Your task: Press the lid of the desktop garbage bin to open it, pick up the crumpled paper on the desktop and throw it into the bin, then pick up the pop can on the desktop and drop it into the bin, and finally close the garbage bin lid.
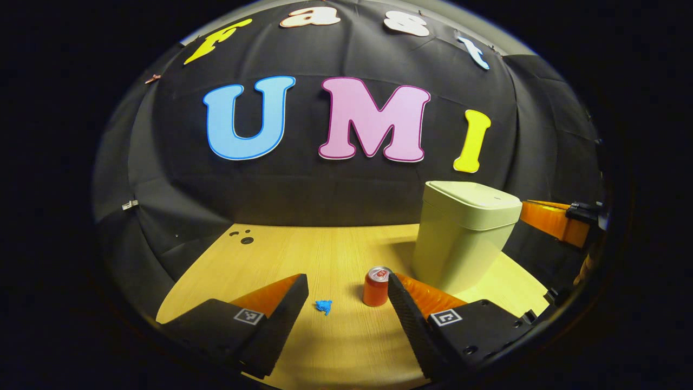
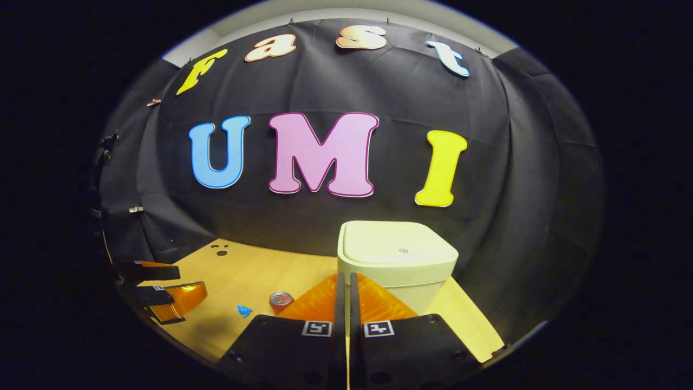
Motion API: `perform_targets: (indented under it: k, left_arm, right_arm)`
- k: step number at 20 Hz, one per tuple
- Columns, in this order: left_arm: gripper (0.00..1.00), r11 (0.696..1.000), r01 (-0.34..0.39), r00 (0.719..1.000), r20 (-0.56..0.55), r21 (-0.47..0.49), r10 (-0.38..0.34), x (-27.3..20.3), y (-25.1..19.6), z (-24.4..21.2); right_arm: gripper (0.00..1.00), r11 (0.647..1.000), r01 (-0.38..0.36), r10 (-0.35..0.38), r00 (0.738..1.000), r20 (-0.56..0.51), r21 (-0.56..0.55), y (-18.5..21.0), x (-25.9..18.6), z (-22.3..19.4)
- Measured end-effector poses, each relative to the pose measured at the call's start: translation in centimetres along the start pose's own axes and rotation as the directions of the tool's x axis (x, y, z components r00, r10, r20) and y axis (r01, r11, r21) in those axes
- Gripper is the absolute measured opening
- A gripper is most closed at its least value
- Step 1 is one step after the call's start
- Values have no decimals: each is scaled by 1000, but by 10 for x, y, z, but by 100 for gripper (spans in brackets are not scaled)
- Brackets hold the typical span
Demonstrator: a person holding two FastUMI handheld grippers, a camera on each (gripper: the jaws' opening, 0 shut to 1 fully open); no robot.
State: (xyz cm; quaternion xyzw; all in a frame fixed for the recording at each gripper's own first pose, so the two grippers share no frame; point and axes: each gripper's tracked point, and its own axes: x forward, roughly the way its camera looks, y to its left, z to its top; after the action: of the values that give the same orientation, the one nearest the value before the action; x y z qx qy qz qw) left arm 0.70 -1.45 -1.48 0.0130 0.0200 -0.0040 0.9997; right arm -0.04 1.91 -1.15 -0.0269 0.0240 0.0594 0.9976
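The pale green bin [image 1: 465, 233] stands on the right of the wooden table [image 1: 303, 244] with its lid [image 2: 398, 246] down. An orange-red pop can [image 1: 377, 287] stands upright just left of the bin, close to my left gripper's [image 1: 346, 281] right finger. A small blue crumpled paper [image 1: 324, 306] lies between the open fingers, on the table below them. My right gripper [image 2: 346, 276] is shut on nothing, its tips at the bin's [image 2: 398, 281] front edge just under the lid; contact cannot be told. The can [image 2: 280, 300] and paper [image 2: 244, 310] lie to its left.
My right gripper [image 1: 533, 212] reaches in from the right at lid height in the left gripper view. My left gripper [image 2: 192, 280] hovers open over the table's [image 2: 249, 271] left side. Small dark holes [image 1: 243, 238] mark the table's far left corner. Black cloth walls close the booth.
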Motion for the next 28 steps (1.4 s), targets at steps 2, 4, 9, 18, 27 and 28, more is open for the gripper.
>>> perform_targets:
  k: [2,4,9,18,27,28]
  left_arm:
    - [96,1000,0,1000,-6,-4,0,0,-1,-2]
    - [96,1000,0,1000,-11,-5,0,-1,-2,-3]
    - [96,1000,-3,1000,-19,-7,3,1,-2,-6]
    - [96,999,-21,999,-43,-40,19,5,4,-15]
    - [96,994,-94,992,-84,-52,90,8,25,-31]
    - [96,993,-102,991,-89,-55,97,8,27,-32]
  right_arm:
    - [5,999,-38,38,999,-13,3,6,-1,-1]
    - [5,995,-85,86,996,-20,43,10,-3,-1]
    - [5,997,-64,65,998,-18,46,-3,4,6]
    - [5,1000,-6,7,999,34,-23,-39,38,46]
    - [5,998,54,-55,997,-46,-35,-87,87,41]
    - [5,998,51,-53,997,-59,-29,-88,91,38]
